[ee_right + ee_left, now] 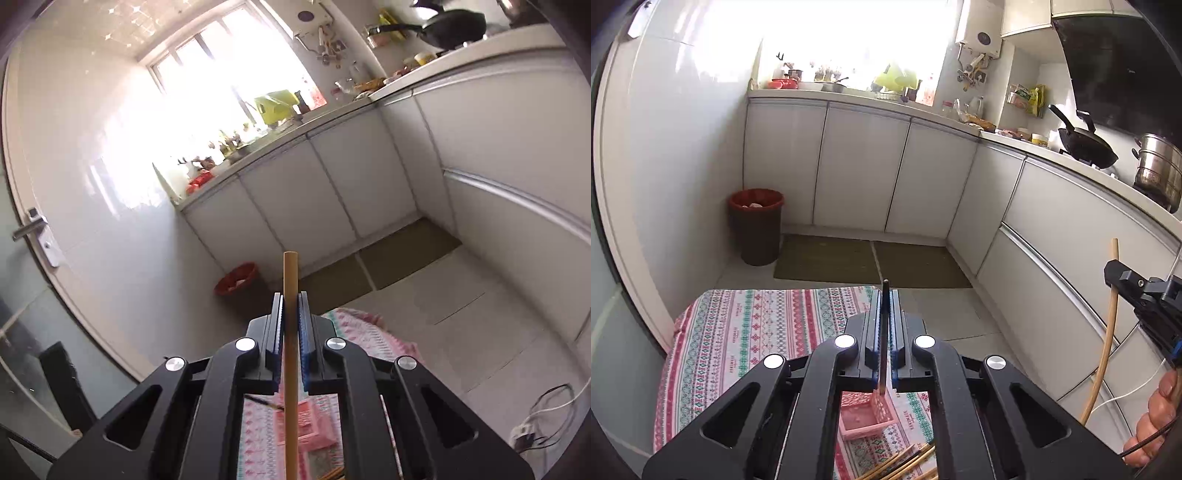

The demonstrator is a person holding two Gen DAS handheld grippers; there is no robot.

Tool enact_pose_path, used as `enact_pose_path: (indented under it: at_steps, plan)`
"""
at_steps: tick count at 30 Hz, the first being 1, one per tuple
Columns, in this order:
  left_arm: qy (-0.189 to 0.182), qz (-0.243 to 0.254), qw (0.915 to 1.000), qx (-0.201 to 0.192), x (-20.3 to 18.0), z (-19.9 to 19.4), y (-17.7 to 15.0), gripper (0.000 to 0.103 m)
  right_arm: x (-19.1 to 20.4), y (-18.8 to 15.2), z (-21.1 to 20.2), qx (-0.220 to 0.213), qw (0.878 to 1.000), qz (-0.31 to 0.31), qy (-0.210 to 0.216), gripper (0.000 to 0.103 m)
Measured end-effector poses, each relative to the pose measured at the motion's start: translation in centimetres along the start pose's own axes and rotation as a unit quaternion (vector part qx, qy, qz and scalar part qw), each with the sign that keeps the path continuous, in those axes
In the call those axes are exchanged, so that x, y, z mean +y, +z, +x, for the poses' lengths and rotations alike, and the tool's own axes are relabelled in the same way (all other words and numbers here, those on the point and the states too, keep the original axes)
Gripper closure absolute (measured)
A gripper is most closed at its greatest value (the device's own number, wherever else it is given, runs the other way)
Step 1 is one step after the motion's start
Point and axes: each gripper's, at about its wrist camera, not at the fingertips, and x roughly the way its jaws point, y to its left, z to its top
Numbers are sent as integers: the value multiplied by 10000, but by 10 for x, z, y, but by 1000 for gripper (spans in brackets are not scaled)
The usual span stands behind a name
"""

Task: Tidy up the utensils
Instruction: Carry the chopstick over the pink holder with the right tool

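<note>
**Already two utensils aloft on thin grips**

Both are clamped near one end. The left gripper (885, 317) pinches a dark, thin utensil (885, 332); the right gripper (290, 321) is closed on a pale wooden stick (290, 354). Below, the pink basket (866, 415) sits on the patterned cloth (746, 325), loose chopsticks (908, 461) nearer. Judged risk: either long piece could swivel between the pads or slide out, or catch the basket rim on lowering.

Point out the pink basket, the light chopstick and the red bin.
pink basket (866, 421), left wrist view, its floor.
light chopstick (290, 273), right wrist view, upper shaft.
red bin (756, 229), left wrist view, its side wall.
</note>
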Motion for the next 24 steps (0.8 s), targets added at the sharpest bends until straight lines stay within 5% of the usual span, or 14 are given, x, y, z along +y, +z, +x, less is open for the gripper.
enact_pose_path:
  at_steps: [11, 24]
  plan:
    - [-179, 31, 9997, -170, -7, -13, 8, 100, 12, 5, -28, -1150, 9893, -882, 153, 95]
    - [-98, -162, 9997, -143, 5, -4, 11, 100, 23, -12, 15, -1095, 9885, -891, 545, 95]
